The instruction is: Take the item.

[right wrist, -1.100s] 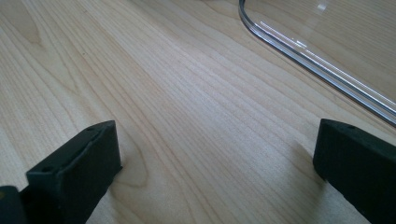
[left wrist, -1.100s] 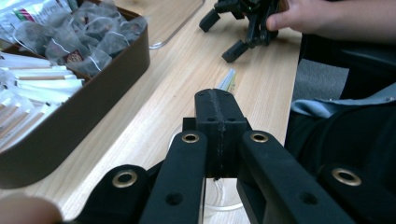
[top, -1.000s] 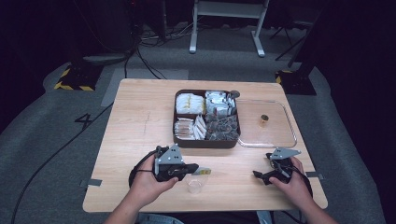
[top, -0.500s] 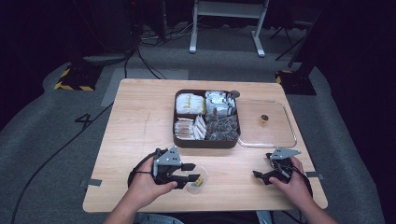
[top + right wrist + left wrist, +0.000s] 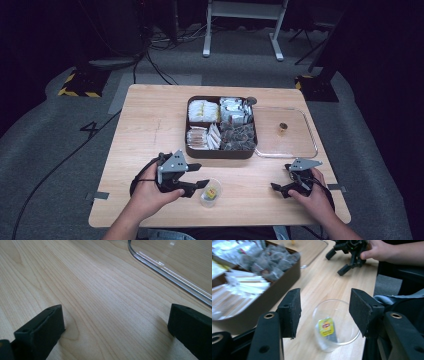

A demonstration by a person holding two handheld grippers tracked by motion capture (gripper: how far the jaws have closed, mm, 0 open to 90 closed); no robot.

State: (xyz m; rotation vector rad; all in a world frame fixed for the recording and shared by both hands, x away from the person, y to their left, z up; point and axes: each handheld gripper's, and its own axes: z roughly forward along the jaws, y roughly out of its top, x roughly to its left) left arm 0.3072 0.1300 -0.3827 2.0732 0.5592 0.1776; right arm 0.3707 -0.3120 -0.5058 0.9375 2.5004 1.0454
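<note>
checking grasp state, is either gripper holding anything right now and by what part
Nothing is held. The left gripper is open, its fingers apart on either side of the clear cup. The right gripper is open over bare table.

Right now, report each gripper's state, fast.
Left gripper: open, jaws either side of the cup, not gripping it.
Right gripper: open, holding nothing, over bare table.

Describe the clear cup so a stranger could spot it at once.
Start at the dark compartment box mid-table, then come toward the near edge. The clear plastic cup stands between the open jaws of the left gripper. It alone holds a tea bag with a yellow tag.
</note>
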